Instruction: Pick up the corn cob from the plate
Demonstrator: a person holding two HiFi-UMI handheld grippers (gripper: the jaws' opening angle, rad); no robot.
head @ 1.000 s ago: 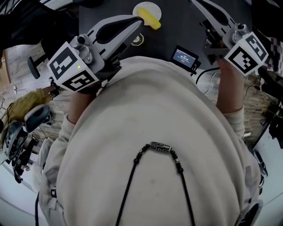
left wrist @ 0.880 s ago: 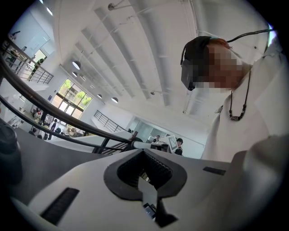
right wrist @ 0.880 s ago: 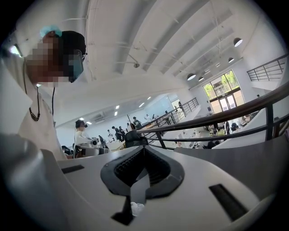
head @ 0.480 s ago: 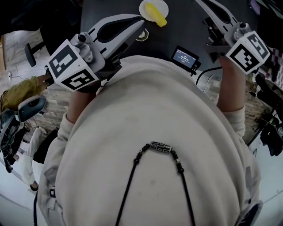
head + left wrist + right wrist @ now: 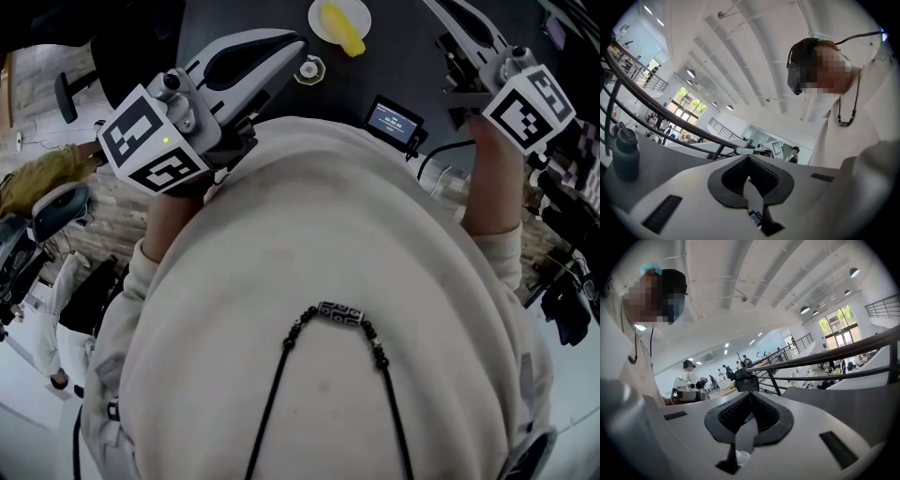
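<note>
Left gripper (image 5: 749, 158): jaws closed pad to pad with nothing between them; in the head view it sits at chest height, its tips reaching out over the near edge of the dark table (image 5: 403, 66)
Right gripper (image 5: 749, 397): jaws likewise closed and empty; in the head view it is held up on the far side of the person's body, its tips running out of the top of the picture
What the grippers face: both gripper views look out across a large hall with railings and ceiling lights, not down at the table, so neither is aimed at the target
Corn cob (image 5: 349, 33): yellow, lying across the small white plate (image 5: 320, 28), untouched, with one end reaching the plate's rim
Plate: on the dark table ahead of the person, between the two grippers and nearer the left one, though well apart from both
Around it: a small pale hexagonal object (image 5: 308, 69) just beside the plate, and a small screen device (image 5: 394, 120) nearer the person
Done so far: nothing of the pick itself, as I judge it; no gripper is on or over the cob
Left to do: open one gripper, bring it down over the cob, close on it and lift it off the plate
</note>
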